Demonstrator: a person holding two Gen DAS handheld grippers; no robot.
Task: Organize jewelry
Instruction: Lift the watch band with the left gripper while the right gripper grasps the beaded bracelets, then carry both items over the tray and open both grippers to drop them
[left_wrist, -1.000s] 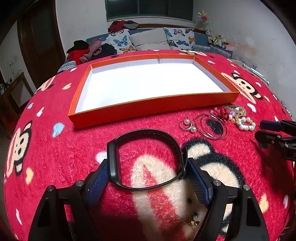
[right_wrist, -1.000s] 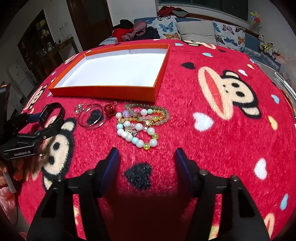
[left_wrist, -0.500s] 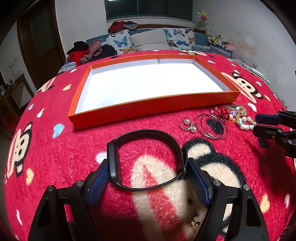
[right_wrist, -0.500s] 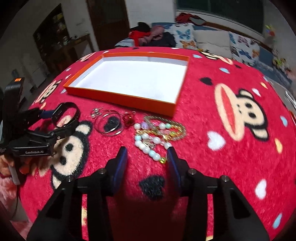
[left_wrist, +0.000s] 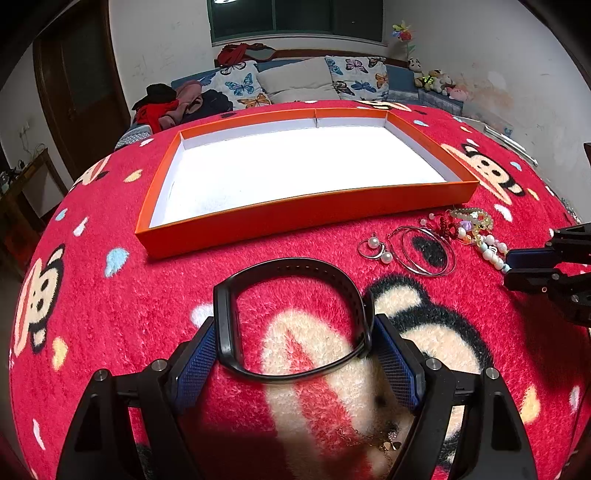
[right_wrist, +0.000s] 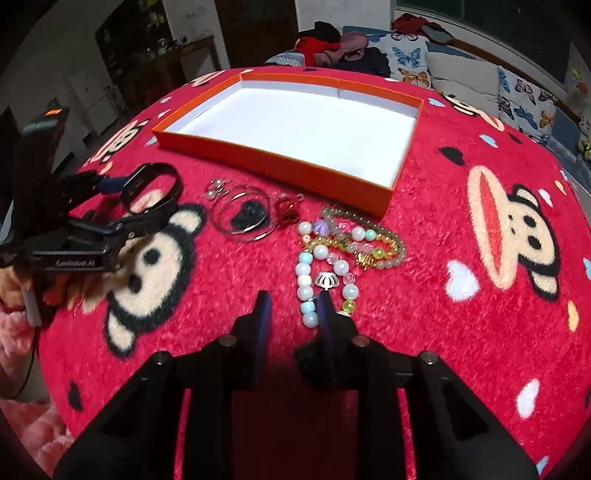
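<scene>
My left gripper (left_wrist: 293, 328) is shut on a black wristband (left_wrist: 291, 317), its blue pads against the band's two sides just above the red blanket. It shows in the right wrist view too, left gripper (right_wrist: 136, 201) holding the wristband (right_wrist: 153, 188). My right gripper (right_wrist: 294, 301) is low over a white and pale-blue bead bracelet (right_wrist: 304, 284). Its jaws are closing and the bracelet's near end lies between them by the right finger, not pinched. An empty orange tray (left_wrist: 295, 218) with a white floor lies beyond.
Between the grippers lie silver hoops (right_wrist: 240, 218), pearl rings (right_wrist: 216, 188), a red trinket (right_wrist: 286, 208) and a gold-green bead bracelet (right_wrist: 369, 243). A thin gold chain (left_wrist: 384, 441) lies under the left gripper. A hand in a pink sleeve (right_wrist: 14, 332) is at the left edge. Cushions (left_wrist: 295, 79) are behind.
The right gripper's jaws have narrowed a lot while it rolled and came down onto the near end of the bead bracelet. The left gripper and its wristband have kept still.
</scene>
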